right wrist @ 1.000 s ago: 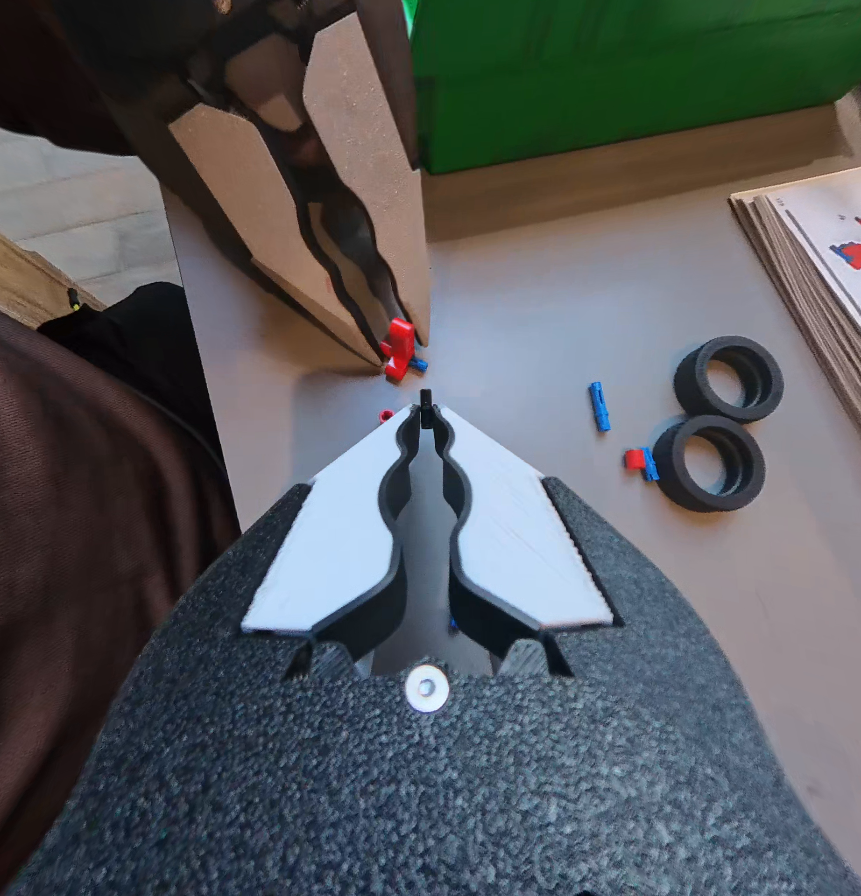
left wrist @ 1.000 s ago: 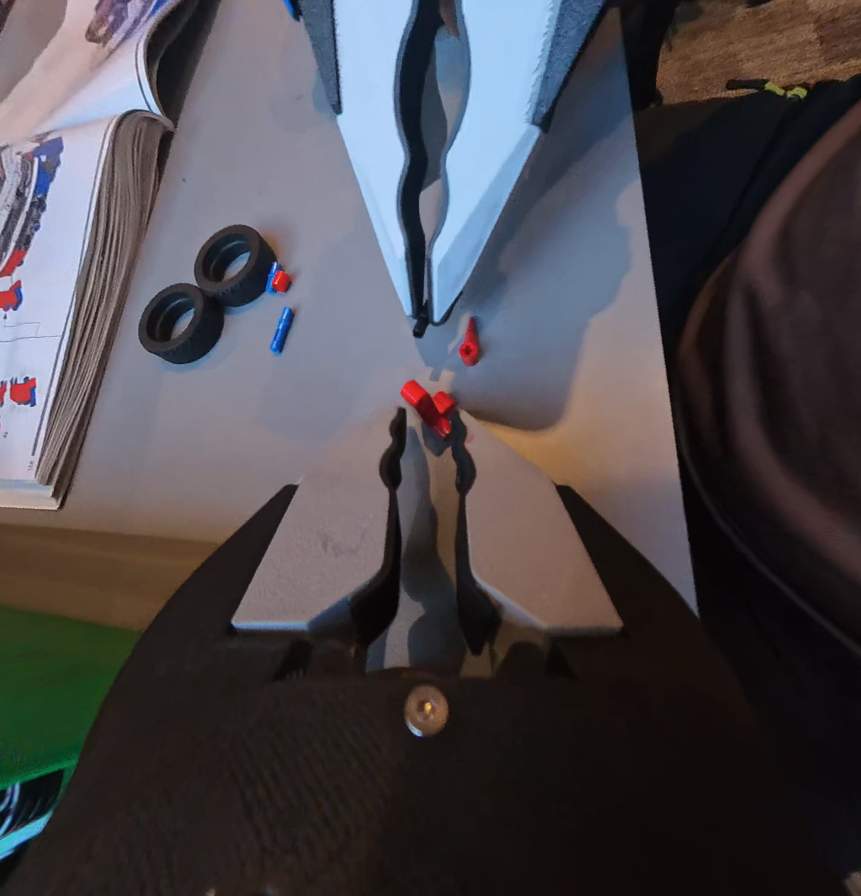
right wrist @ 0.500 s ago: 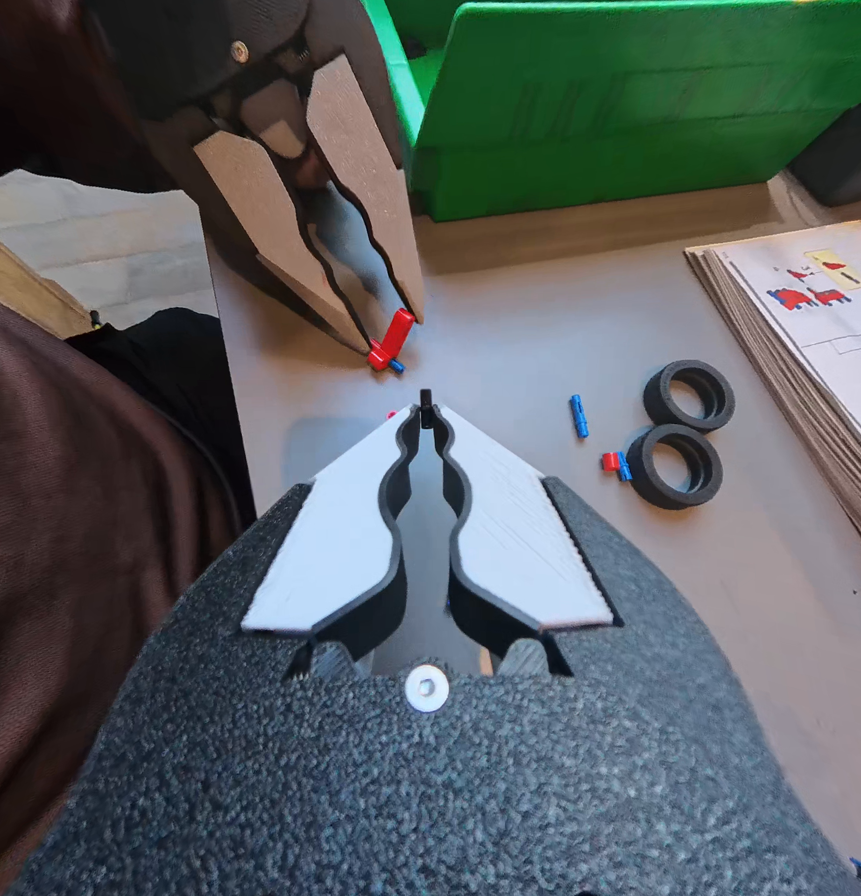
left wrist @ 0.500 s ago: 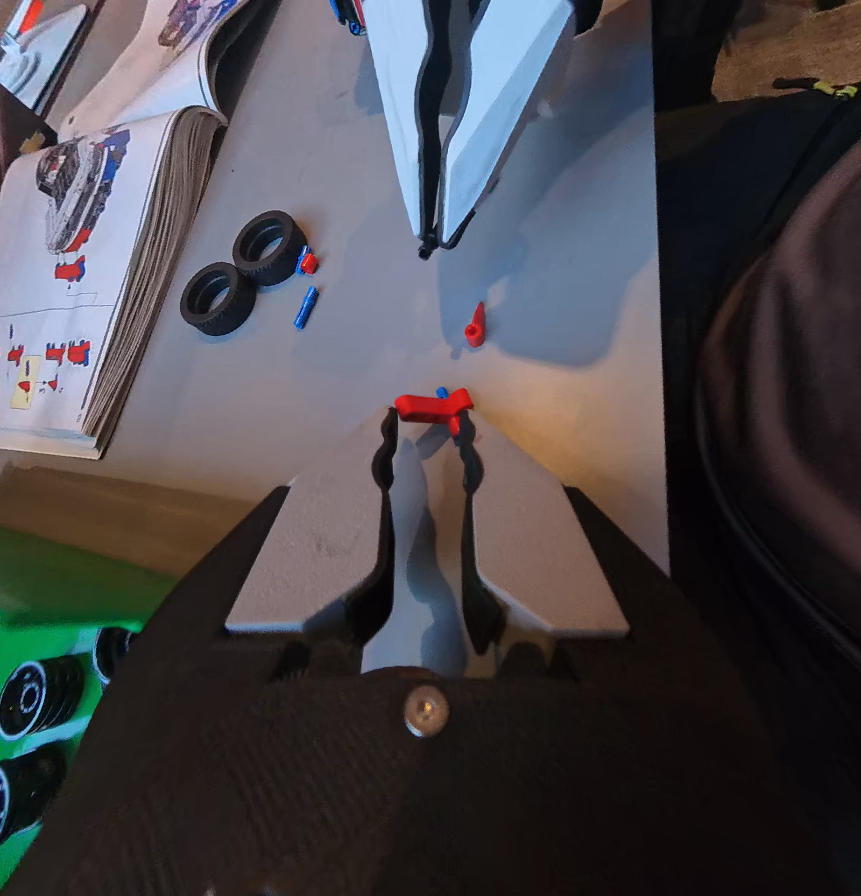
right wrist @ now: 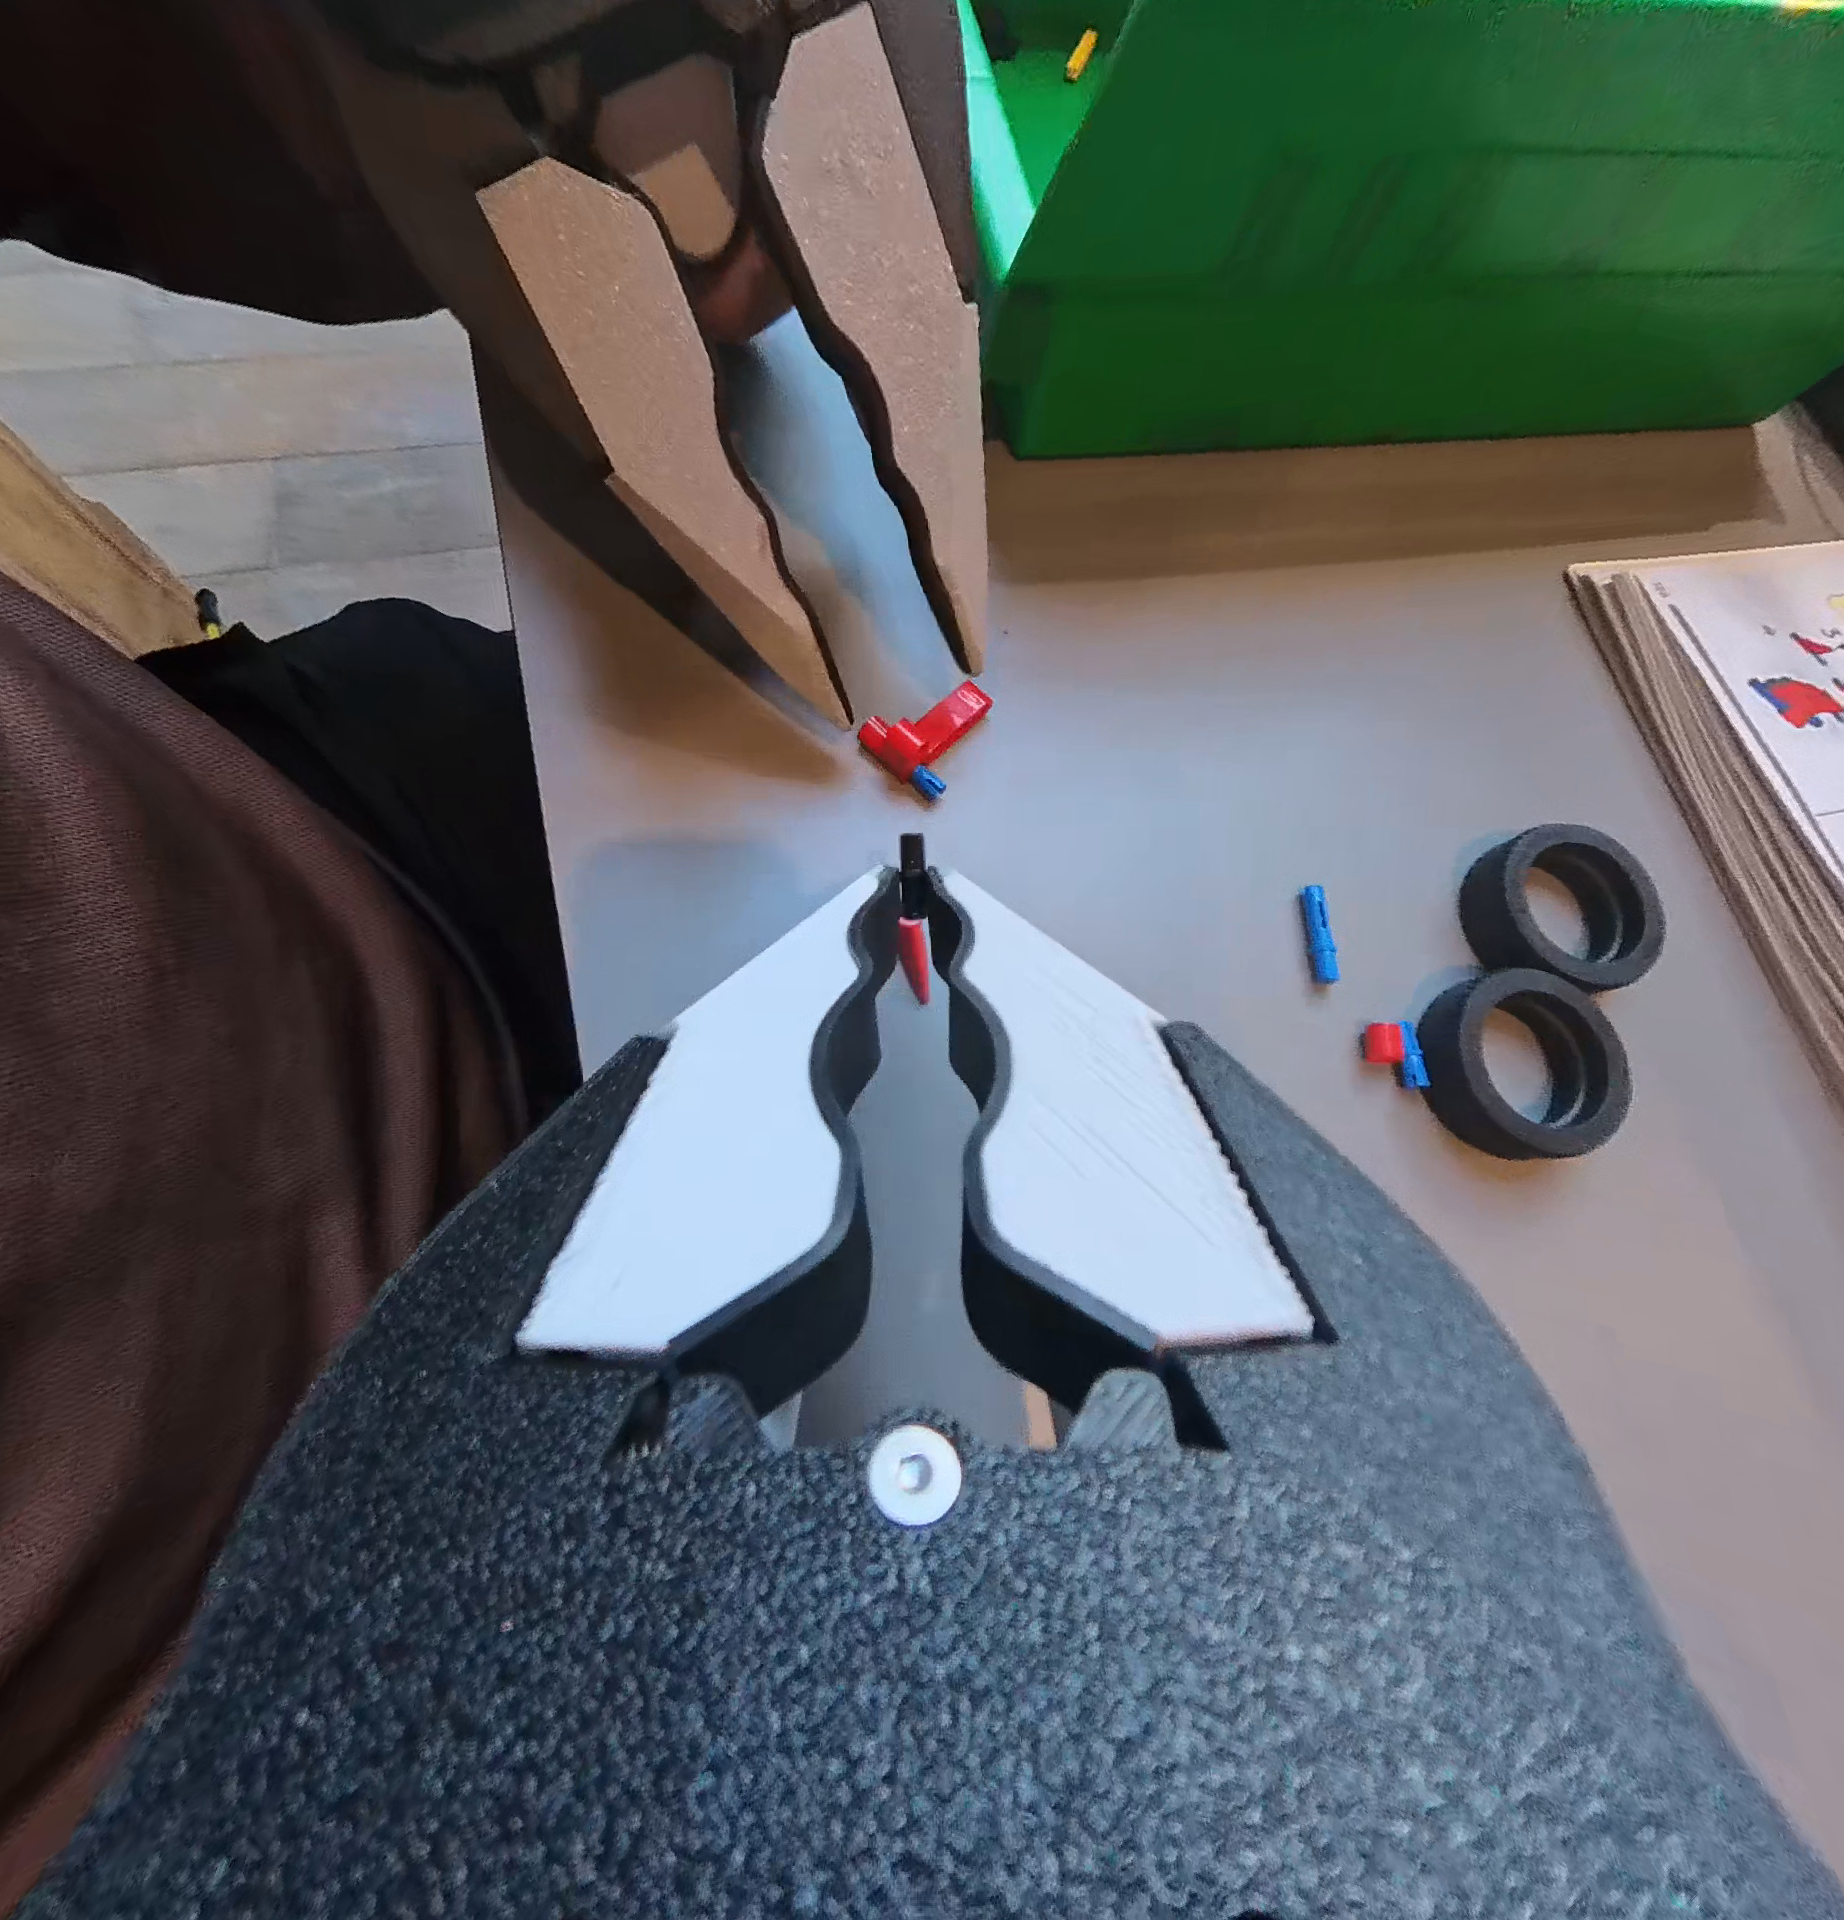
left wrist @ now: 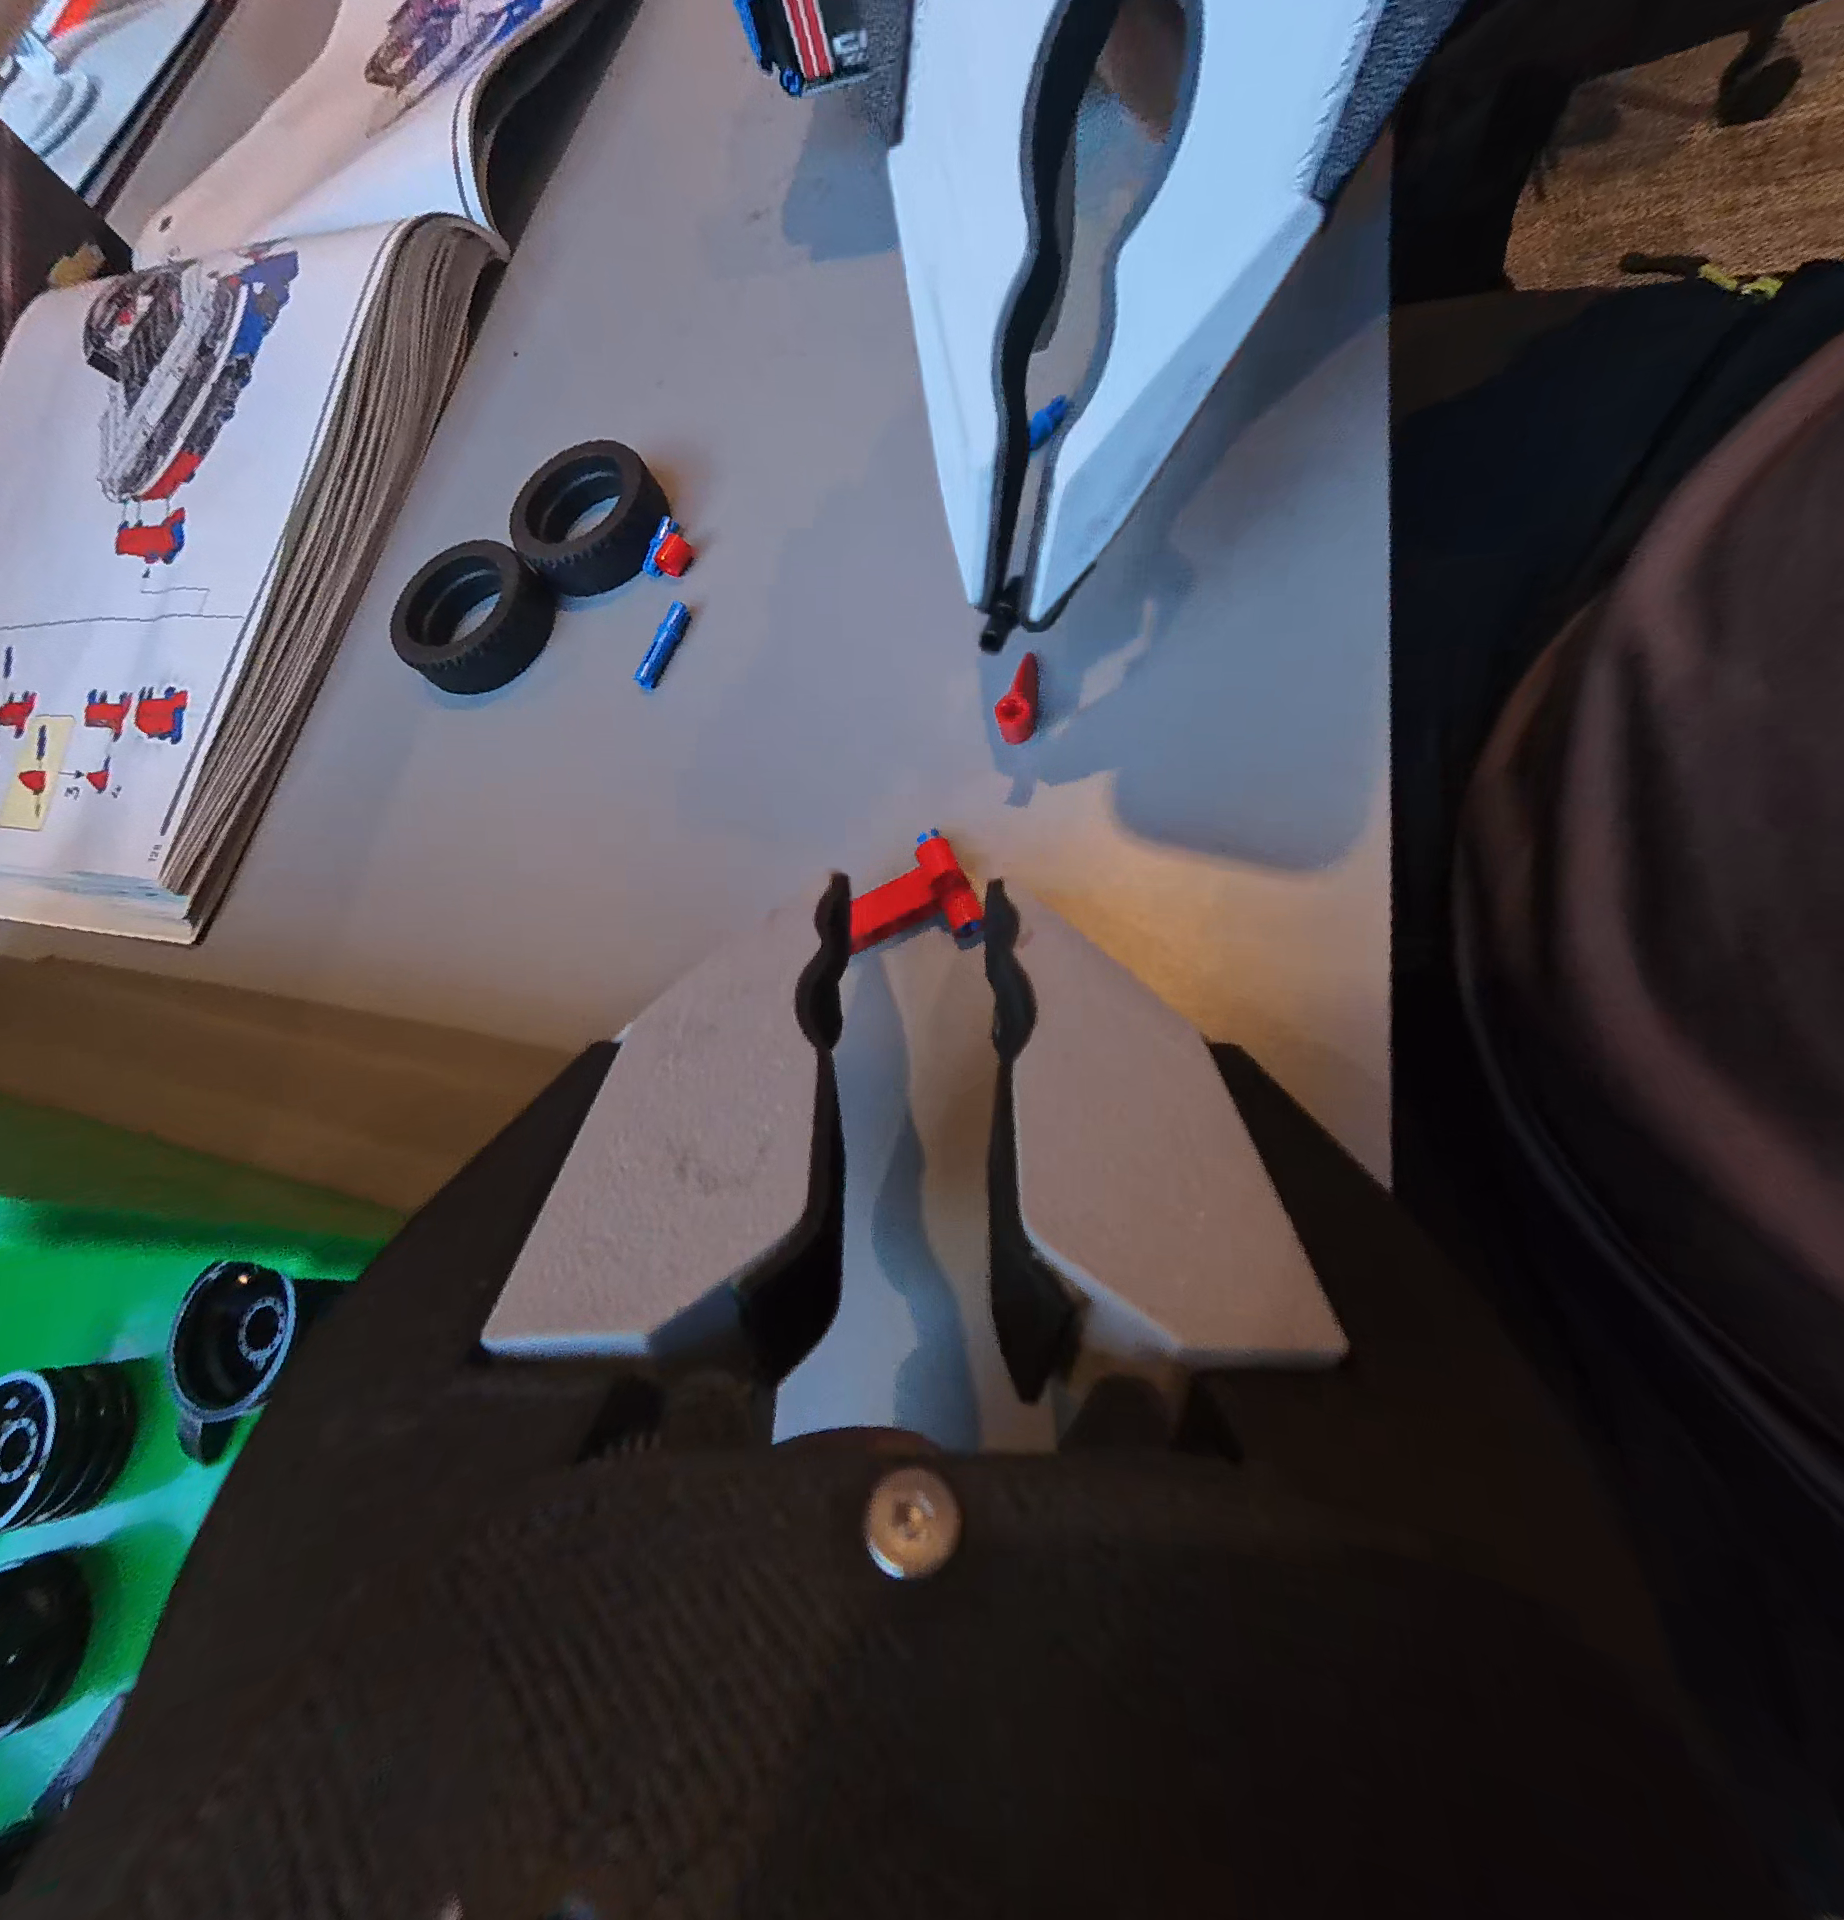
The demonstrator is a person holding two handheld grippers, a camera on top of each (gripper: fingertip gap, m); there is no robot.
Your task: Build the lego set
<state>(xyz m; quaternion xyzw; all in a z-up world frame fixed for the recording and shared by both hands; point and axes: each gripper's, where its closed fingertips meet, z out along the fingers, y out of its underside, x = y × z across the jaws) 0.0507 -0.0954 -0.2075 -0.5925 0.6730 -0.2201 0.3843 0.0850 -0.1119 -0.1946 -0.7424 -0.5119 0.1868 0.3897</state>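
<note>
Two grippers tip to tip, left gripper (left wrist: 913, 902) spread open around red lever piece (left wrist: 910, 902) lying between its tips, right gripper (right wrist: 913, 881) clamped on black pin (right wrist: 912, 862), small red cone (left wrist: 1018, 701) just beyond, tyres (right wrist: 1541, 989) off to its right.

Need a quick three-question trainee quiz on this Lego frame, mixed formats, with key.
1. True or false: the right gripper pinches a black pin at its fingertips.
2. How many black tyres lie on the table? A) one B) two C) four
3. What colour is the box behind the left gripper in the right wrist view?
Key: 1 true; 2 B; 3 green.
</note>
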